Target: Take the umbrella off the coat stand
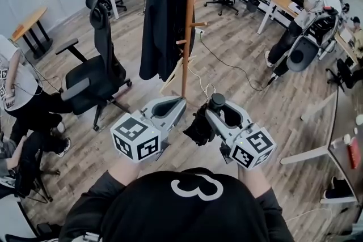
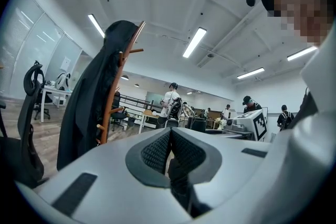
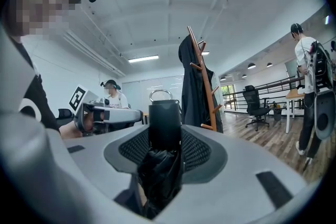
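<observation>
Pinching the folded black umbrella [image 3: 157, 176] between its two mesh pads, the right gripper [image 3: 165, 134] has its jaws closed on the bunched fabric just below the stubby black handle [image 3: 164, 123]. The handle stands up between the jaw tips and carries a small metal ring [image 3: 160, 94] on its end. From the head view the same umbrella [image 1: 199, 126] hangs as a dark bundle off the inner side of the right gripper [image 1: 213, 112], its handle [image 1: 218, 101] pointing away from the person. It is off the pegs and hangs from nothing but the gripper. Just to its left, the left gripper [image 1: 177, 103] is held level beside it. In the left gripper view its jaws are pressed together at the tips with nothing between them [image 2: 169, 136]. The two grippers are close, side by side, but not touching. Ahead of them rises the wooden coat stand [image 1: 186, 37], a slim pole with short pegs, and a long black coat [image 1: 161, 14] is draped over its left side. The stand [image 3: 205, 92] and coat [image 3: 191, 86] show upright in the right gripper view, well apart from the umbrella. A black office chair [image 1: 93, 73] stands on the wooden floor [image 1: 238, 59] to the left of the stand. A person [image 1: 306, 14] stands at a desk at the far right, and a white cord [image 1: 198, 85] trails across the boards near the stand's foot.
</observation>
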